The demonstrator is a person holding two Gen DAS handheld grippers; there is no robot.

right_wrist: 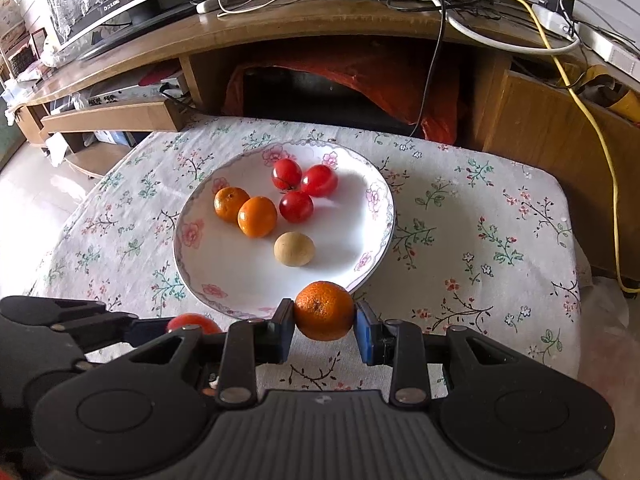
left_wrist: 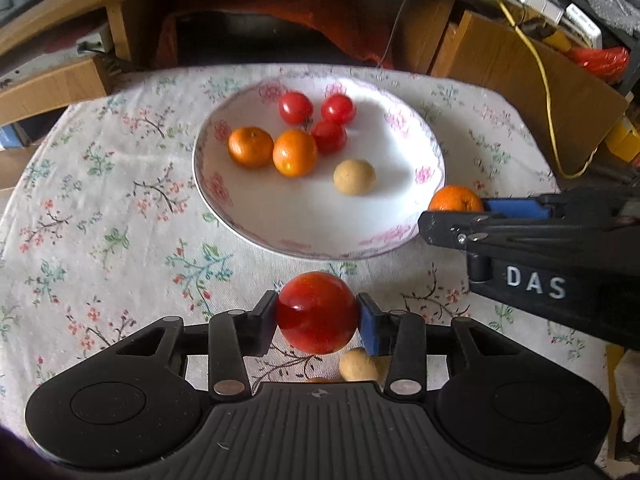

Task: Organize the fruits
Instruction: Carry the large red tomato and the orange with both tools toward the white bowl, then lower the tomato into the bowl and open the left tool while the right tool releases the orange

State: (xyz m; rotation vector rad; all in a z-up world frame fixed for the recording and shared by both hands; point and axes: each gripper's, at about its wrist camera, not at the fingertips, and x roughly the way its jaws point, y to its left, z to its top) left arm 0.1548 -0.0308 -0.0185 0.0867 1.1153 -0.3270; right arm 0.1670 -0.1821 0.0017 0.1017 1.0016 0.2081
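My left gripper point(left_wrist: 317, 314) is shut on a red tomato point(left_wrist: 317, 312), held above the cloth just in front of the white flowered plate point(left_wrist: 256, 220). My right gripper point(right_wrist: 324, 316) is shut on an orange tangerine point(right_wrist: 324, 310) at the plate's point(right_wrist: 192, 264) near right rim. On the plate lie three red tomatoes point(left_wrist: 296, 107), two tangerines point(left_wrist: 251, 147) and one beige round fruit point(left_wrist: 354, 177). A second beige fruit point(left_wrist: 359, 365) lies on the cloth under my left gripper. The right gripper's tangerine point(left_wrist: 456, 199) also shows in the left wrist view.
The round table wears a floral cloth point(right_wrist: 480, 220). Behind it stands a wooden TV cabinet point(right_wrist: 280, 28) with cables and a yellow cord point(right_wrist: 592, 120). An orange cloth point(right_wrist: 400, 80) hangs in the cabinet's opening. The table edge drops off at right.
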